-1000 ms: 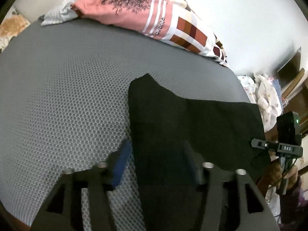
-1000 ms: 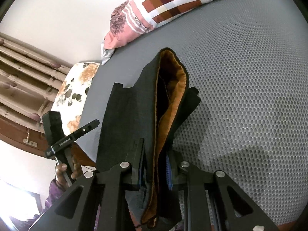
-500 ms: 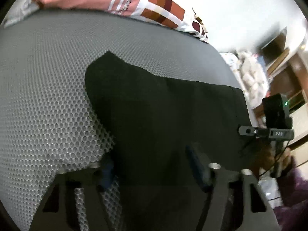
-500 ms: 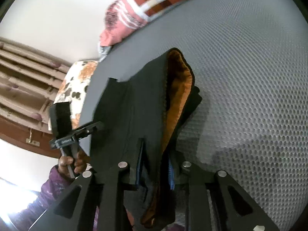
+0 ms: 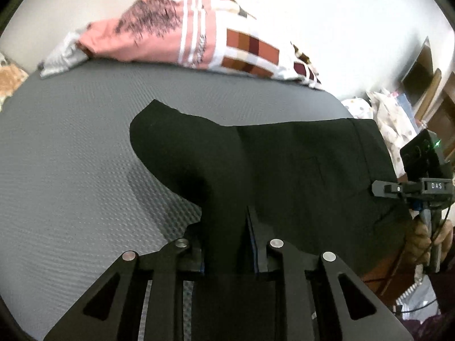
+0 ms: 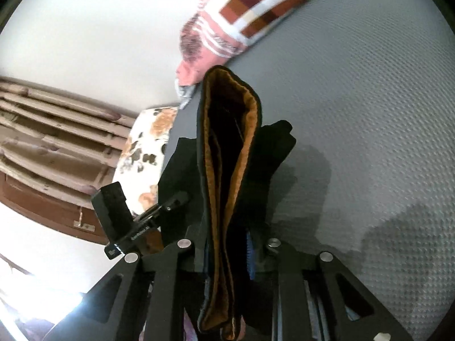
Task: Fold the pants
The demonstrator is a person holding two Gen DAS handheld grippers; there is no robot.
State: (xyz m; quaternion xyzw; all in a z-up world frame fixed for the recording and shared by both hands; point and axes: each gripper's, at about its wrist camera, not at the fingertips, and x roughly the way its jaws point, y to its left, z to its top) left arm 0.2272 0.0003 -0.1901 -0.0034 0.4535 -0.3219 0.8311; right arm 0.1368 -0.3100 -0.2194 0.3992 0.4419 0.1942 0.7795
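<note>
Black pants [image 5: 284,170] lie spread on the grey bed [image 5: 71,170]. My left gripper [image 5: 224,227] is closing its jaws on a fold of the black cloth, which is bunched into a ridge between the pads and lifted. In the right wrist view, the waistband [image 6: 227,142] with its orange-brown lining hangs up off the bed. My right gripper [image 6: 227,241] is shut on the waistband, and its jaws are closing a little tighter. Each gripper shows in the other's view: the right gripper [image 5: 421,190] is at the pants' right edge, and the left gripper [image 6: 159,213] is at their left.
A pink and checked pillow [image 5: 199,45] lies along the far edge of the bed, against a white wall. A floral cushion [image 6: 142,156] and wooden slats [image 6: 42,130] stand beyond the left side. Clutter and furniture [image 5: 398,113] are at the right. A hand [image 5: 426,236] holds the right gripper.
The left gripper's jaws have gone from wide apart over the flat cloth to pinching a raised fold of it. The right gripper keeps its hold, and the waistband stands higher.
</note>
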